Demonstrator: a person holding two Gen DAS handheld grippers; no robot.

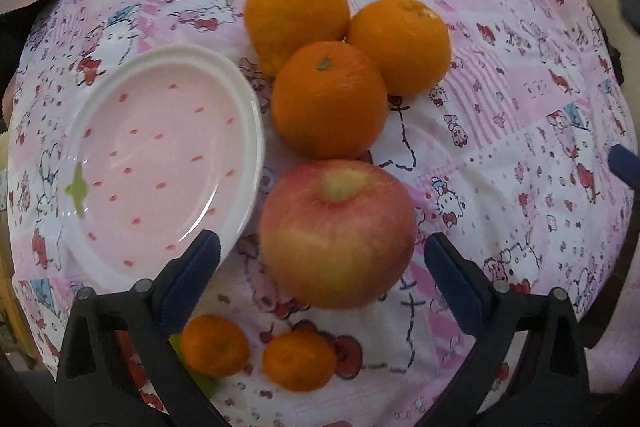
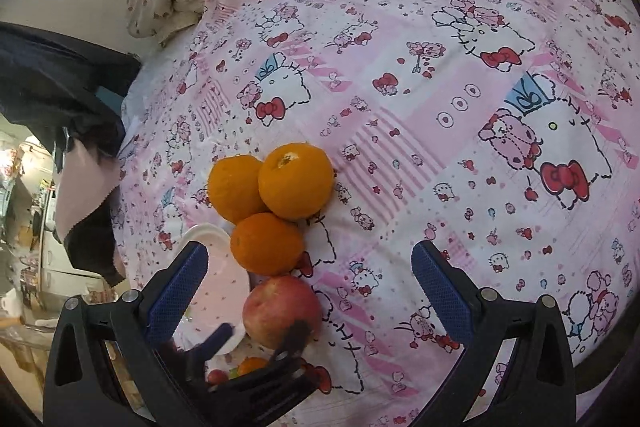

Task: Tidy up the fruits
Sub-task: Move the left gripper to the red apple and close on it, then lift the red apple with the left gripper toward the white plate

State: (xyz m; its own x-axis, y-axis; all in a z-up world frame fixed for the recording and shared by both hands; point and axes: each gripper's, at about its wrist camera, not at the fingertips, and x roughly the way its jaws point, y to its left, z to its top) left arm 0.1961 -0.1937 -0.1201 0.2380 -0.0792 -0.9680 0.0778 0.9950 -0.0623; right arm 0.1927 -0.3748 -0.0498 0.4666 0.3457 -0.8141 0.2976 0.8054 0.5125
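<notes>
My left gripper [image 1: 322, 255] hangs over the apple [image 1: 336, 233], fingers [image 1: 192, 279] spread wide either side of it, not touching. Just nearer than the apple lie two small mandarins [image 1: 214, 345]. Left of the apple sits the pink plate [image 1: 248, 131]; beyond it, three oranges [image 1: 328, 99] cluster touching. My right gripper [image 2: 310, 291] is released, empty, above the patterned cloth [image 2: 440, 107].
</notes>
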